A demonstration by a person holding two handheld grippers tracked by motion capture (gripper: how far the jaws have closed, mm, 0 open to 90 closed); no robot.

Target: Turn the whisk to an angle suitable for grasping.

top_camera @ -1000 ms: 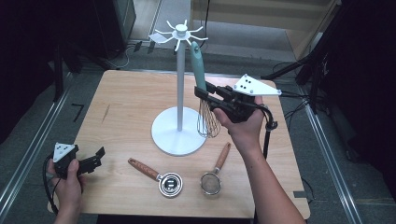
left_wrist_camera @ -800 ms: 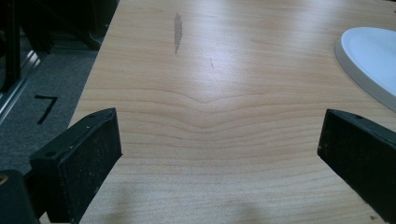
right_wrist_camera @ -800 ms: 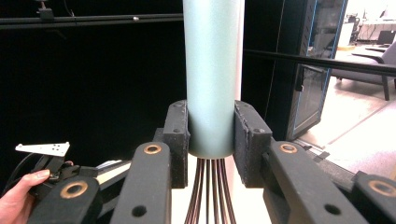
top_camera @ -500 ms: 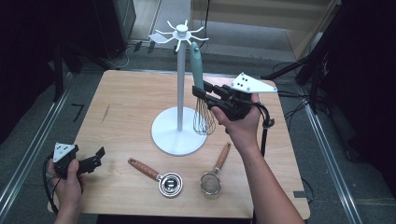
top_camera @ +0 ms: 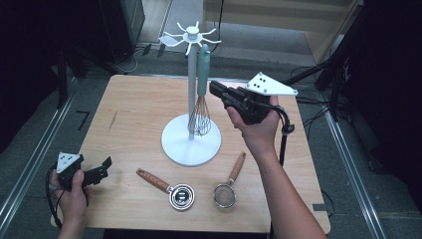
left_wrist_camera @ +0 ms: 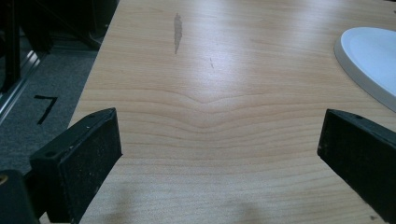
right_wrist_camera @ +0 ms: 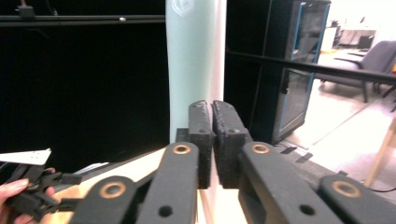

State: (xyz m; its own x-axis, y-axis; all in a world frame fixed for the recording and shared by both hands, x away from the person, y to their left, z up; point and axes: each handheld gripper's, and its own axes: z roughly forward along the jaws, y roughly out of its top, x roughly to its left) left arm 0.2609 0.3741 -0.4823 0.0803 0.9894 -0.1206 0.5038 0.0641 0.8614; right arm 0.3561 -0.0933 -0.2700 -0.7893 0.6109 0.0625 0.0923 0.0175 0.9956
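Note:
A white hook stand [top_camera: 191, 89] rises from a round base [top_camera: 174, 142] at the table's middle. A whisk [top_camera: 201, 79] with a mint-green handle hangs from one hook, right beside the pole. My right gripper [top_camera: 214, 88] hovers just right of that handle, apart from it. Its jaws have just been closing and now stand shut with nothing between them. In the right gripper view the shut right gripper [right_wrist_camera: 213, 121] stands in front of the green handle [right_wrist_camera: 189, 60]. My left gripper [top_camera: 102, 167] rests open near the table's front left corner, and the open left gripper [left_wrist_camera: 219, 154] spans bare wood.
A metal scoop with a wooden handle [top_camera: 169, 186] and a small strainer with a wooden handle [top_camera: 229, 186] lie near the front edge of the wooden table [top_camera: 129, 109]. The stand's base edge [left_wrist_camera: 369, 60] lies ahead of the left gripper, to the right.
The whisk has swung left and now hangs against the pole. The right gripper has let it go, drawn slightly back to the right, and its jaws have shut. The left hand has stayed put.

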